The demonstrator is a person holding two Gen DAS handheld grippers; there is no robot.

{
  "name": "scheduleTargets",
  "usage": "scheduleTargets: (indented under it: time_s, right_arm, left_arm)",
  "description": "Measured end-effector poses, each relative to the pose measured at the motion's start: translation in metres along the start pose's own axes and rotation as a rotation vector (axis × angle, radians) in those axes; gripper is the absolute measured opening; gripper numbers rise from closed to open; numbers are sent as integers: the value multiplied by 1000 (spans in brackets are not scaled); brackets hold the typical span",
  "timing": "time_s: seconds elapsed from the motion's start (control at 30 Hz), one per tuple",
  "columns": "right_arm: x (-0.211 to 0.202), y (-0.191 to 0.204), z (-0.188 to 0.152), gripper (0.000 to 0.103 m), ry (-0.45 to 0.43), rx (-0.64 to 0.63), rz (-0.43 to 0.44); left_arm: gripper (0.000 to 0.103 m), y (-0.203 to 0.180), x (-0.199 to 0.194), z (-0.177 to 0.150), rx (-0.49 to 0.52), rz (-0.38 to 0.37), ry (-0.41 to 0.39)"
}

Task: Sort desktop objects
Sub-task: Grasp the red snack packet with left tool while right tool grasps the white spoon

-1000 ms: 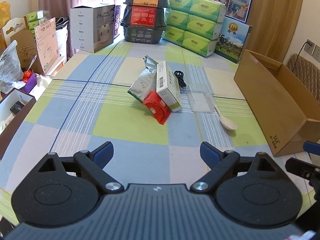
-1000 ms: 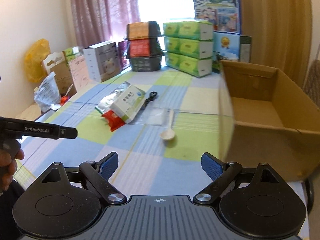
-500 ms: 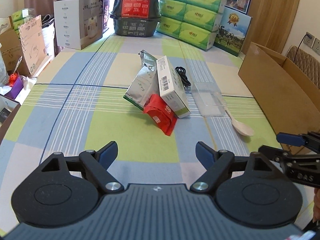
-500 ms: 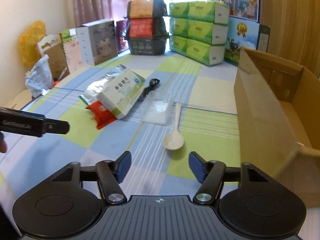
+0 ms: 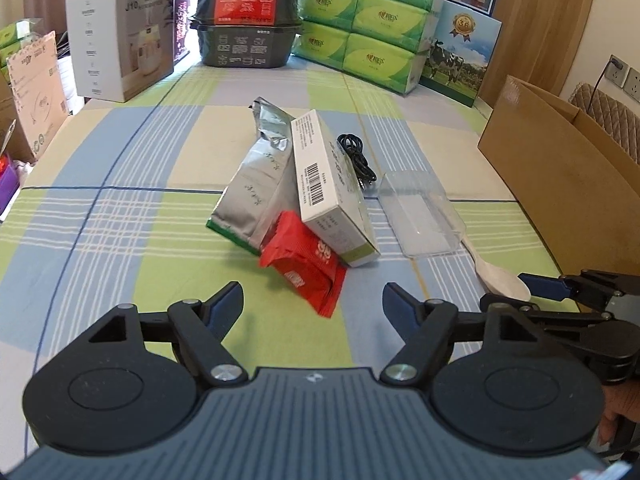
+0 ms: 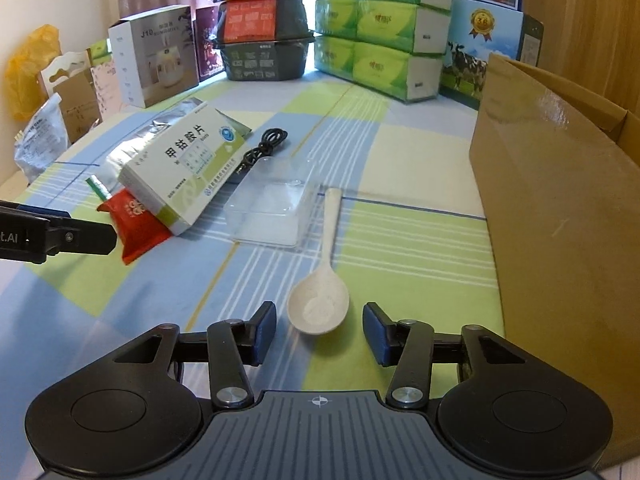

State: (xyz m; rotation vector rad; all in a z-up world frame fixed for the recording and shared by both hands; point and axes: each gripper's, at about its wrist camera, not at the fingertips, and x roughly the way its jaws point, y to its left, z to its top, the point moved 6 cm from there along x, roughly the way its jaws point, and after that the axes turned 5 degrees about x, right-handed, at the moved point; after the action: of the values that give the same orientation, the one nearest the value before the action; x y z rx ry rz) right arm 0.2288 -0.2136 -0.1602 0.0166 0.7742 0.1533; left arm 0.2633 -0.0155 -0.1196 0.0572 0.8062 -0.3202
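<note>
Nothing is sorted yet, as far as I can see. Every item sits out on the checked bench (image 5: 120, 240), and the little I can see of the inside of the cardboard box (image 6: 560, 200) on my right shows nothing in it; most of its interior is hidden from both cameras.

My right hand-held gripper (image 6: 319, 330) is low over the cloth, fingers spread wide and holding nothing, with the bowl of the white spoon (image 6: 320, 308) lying right between the blue pads. I judge the spoon to be my first pick; the fingers only need to close on it.

My left hand-held gripper (image 5: 313, 304) is also wide open and empty, pointed at the red packet (image 5: 304, 268), whose near corner reaches down between the finger tips without touching them.

The rest is a leaning pile: the red packet is tucked under the near end of the white and green medicine box (image 5: 332, 192), which rests against the silver foil pouch (image 5: 256, 188). The black cable (image 5: 356, 156) is coiled just beyond the box, and the clear plastic tray (image 5: 420, 216) lies beside it, touching the spoon's handle.

So I count six things to move and none done. Pulling the red packet out may shift the box on top of it.
</note>
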Motion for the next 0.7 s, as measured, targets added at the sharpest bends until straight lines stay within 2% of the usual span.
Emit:
scheduleTargets:
  time_s: [0.17, 0.23, 0.3, 0.47, 0.57, 0.7]
  right_arm:
    - [5, 1, 4, 34, -18, -7, 2]
    - [6, 1, 5, 31, -20, -11, 2]
    - [7, 1, 6, 31, -18, -9, 5]
    - [7, 1, 7, 30, -16, -10, 5]
    - [4, 2, 5, 30, -10, -5, 3]
    - [-10, 3, -3, 30, -5, -2, 7]
  left_arm:
    - [70, 0, 14, 2, 3, -1, 7]
    - [64, 0, 20, 2, 9, -4, 13]
    - [51, 0, 26, 1, 6, -5, 21]
    - [41, 3, 34, 0, -24, -4, 12]
    - [24, 6, 33, 0, -70, -7, 7]
    - [22, 4, 17, -9, -117, -35, 10]
